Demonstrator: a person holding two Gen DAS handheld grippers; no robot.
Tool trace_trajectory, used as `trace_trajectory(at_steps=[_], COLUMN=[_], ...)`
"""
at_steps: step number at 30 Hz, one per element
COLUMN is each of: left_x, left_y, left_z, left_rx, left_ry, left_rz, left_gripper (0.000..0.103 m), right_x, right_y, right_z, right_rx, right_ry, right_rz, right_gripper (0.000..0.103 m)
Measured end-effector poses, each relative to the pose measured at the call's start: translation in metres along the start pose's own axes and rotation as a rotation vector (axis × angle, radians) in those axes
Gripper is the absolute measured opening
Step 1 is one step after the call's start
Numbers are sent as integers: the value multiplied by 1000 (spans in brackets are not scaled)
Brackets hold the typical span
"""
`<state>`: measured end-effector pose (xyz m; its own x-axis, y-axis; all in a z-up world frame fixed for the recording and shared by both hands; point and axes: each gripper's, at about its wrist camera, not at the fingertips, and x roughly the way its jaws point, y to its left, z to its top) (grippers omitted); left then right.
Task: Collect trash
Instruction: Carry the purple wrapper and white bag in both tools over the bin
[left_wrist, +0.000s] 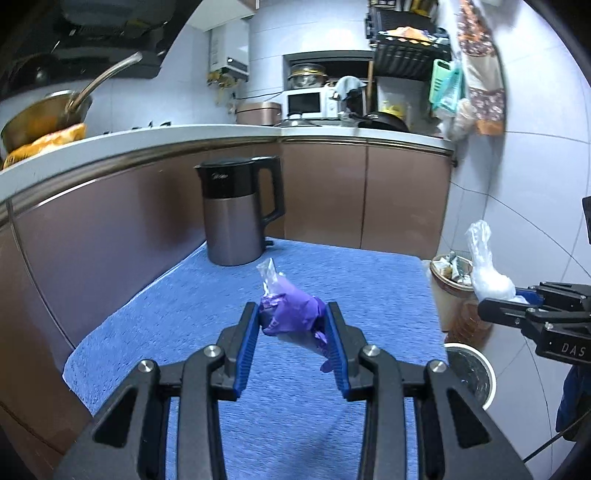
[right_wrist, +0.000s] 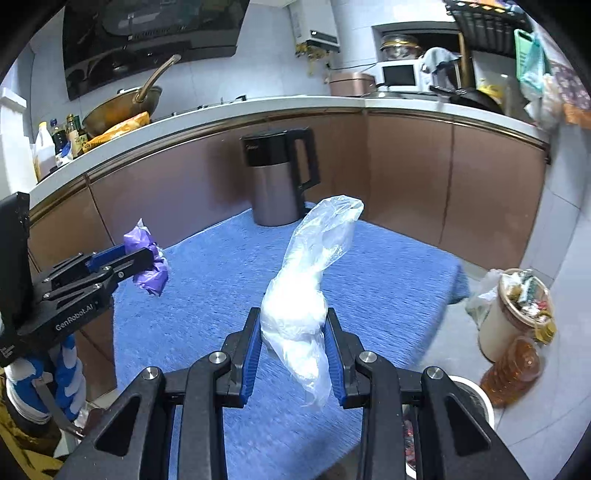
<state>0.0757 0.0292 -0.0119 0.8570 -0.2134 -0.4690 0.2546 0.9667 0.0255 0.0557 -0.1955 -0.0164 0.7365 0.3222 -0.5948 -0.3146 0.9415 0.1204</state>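
My left gripper (left_wrist: 293, 317) is shut on a crumpled purple glove with a bit of clear plastic (left_wrist: 290, 314), held above the blue cloth-covered table (left_wrist: 166, 325). It also shows in the right wrist view (right_wrist: 146, 264) at the left. My right gripper (right_wrist: 291, 325) is shut on a crumpled clear plastic bag (right_wrist: 306, 280), held above the table. In the left wrist view the right gripper (left_wrist: 491, 304) and its bag (left_wrist: 484, 266) are at the right edge. A full beige trash bin (right_wrist: 513, 314) stands on the floor right of the table.
A grey and black electric kettle (left_wrist: 236, 214) stands at the table's far corner. A white-rimmed round container (left_wrist: 472, 373) is on the floor by the table's right edge. An orange bottle (right_wrist: 511, 373) stands beside the bin. Brown cabinets and a cluttered counter lie behind.
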Motion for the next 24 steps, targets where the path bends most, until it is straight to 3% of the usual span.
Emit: trace_trajectory(at_steps=[14, 24], left_x=[18, 58], left_y=[-98, -187], left_z=[8, -1], left_rx=[165, 320], left_ry=[48, 115], left_rz=[-66, -160], left_gripper=[34, 34], right_x=[-43, -41], right_y=[-81, -134], right_z=[-47, -88], right_rx=[119, 231], right_ry=[-49, -16], right_rz=[-124, -178], right_gripper=[30, 30])
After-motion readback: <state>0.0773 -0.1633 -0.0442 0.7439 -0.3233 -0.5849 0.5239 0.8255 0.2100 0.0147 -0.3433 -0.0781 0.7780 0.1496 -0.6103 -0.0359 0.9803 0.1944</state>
